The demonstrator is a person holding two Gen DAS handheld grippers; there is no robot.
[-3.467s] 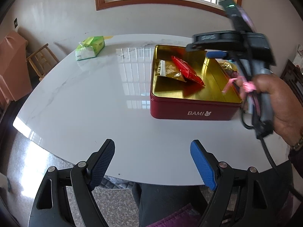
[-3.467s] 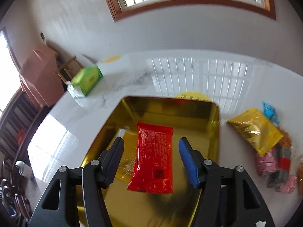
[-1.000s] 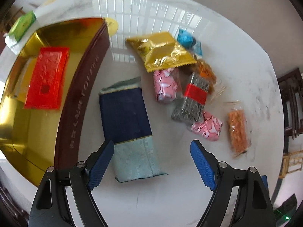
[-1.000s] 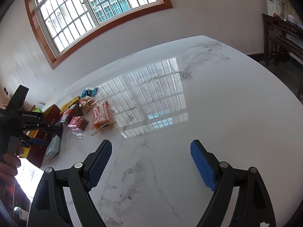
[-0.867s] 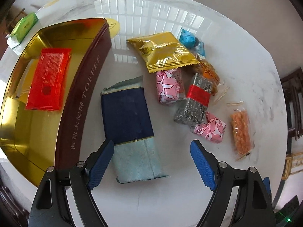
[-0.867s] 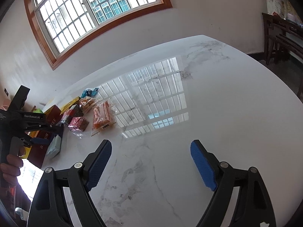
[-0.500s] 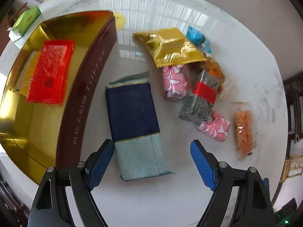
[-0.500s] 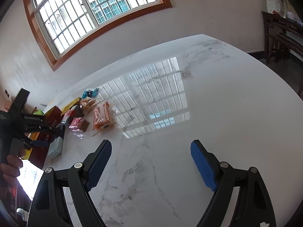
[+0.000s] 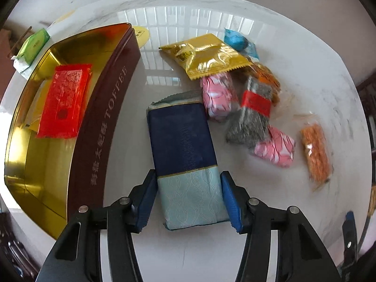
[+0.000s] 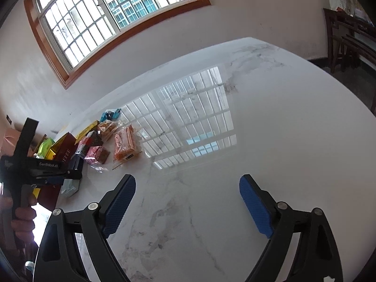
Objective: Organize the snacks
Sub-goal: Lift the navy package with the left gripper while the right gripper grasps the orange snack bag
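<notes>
The left gripper (image 9: 188,198) fingers are closing, seemingly touching, across the blue packet (image 9: 185,157), its length running straight ahead, while the right gripper (image 10: 187,208) is gaping far off.

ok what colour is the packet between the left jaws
Dark navy blue on the far part, pale teal with a wavy pattern at the near end of the packet. Left wrist view shows it best.
</notes>
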